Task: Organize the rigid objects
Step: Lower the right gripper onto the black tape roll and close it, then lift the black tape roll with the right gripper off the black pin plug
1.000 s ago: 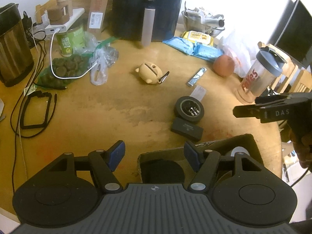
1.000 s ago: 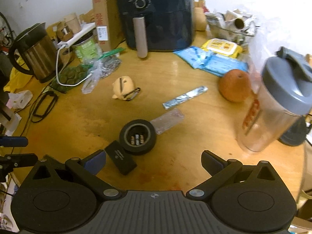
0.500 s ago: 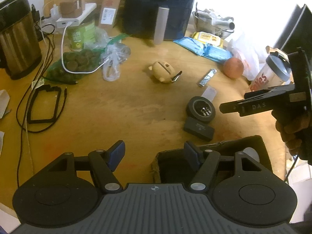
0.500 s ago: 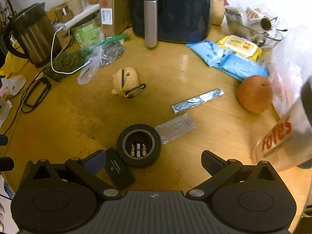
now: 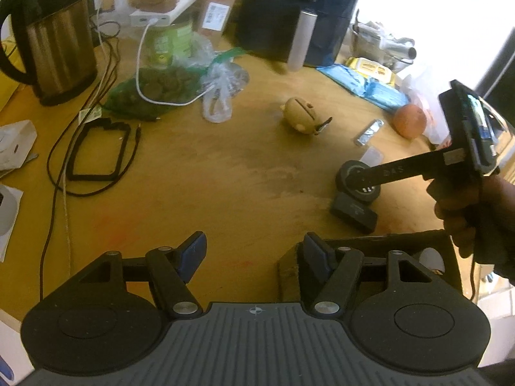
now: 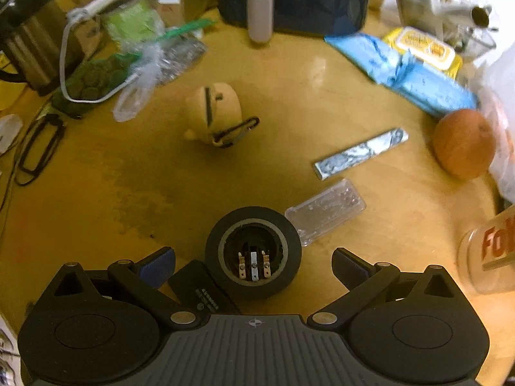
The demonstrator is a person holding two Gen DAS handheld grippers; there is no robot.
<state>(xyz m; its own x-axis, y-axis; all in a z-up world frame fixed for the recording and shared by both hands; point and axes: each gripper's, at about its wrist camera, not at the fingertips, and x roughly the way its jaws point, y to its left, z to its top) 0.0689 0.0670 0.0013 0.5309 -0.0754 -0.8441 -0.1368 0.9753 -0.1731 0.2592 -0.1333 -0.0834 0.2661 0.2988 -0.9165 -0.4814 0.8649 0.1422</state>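
Observation:
A black tape roll (image 6: pixel 253 253) with small metal parts inside lies on the wooden table (image 6: pixel 161 177), between my right gripper's open fingers; the right gripper (image 6: pixel 253 265) hovers just above it. A black rectangular adapter (image 6: pixel 201 291) lies against the roll's left side. In the left wrist view the roll (image 5: pixel 357 181) and adapter (image 5: pixel 354 214) sit at right, under the right gripper's fingers (image 5: pixel 396 172). My left gripper (image 5: pixel 254 252) is open and empty, over the edge of a dark box (image 5: pixel 386 244).
A clear plastic case (image 6: pixel 325 210), foil stick (image 6: pixel 360 152), orange (image 6: pixel 463 143), pig-shaped holder (image 6: pixel 219 114), blue packs (image 6: pixel 402 70) and shaker bottle (image 6: pixel 492 251) lie around. Kettle (image 5: pixel 54 35), cables (image 5: pixel 96 148), bags and an air fryer (image 5: pixel 299 9) stand behind.
My right gripper has moved forward and down until the tape roll sits between its open fingers. The left gripper has drawn back and left a little, staying open.

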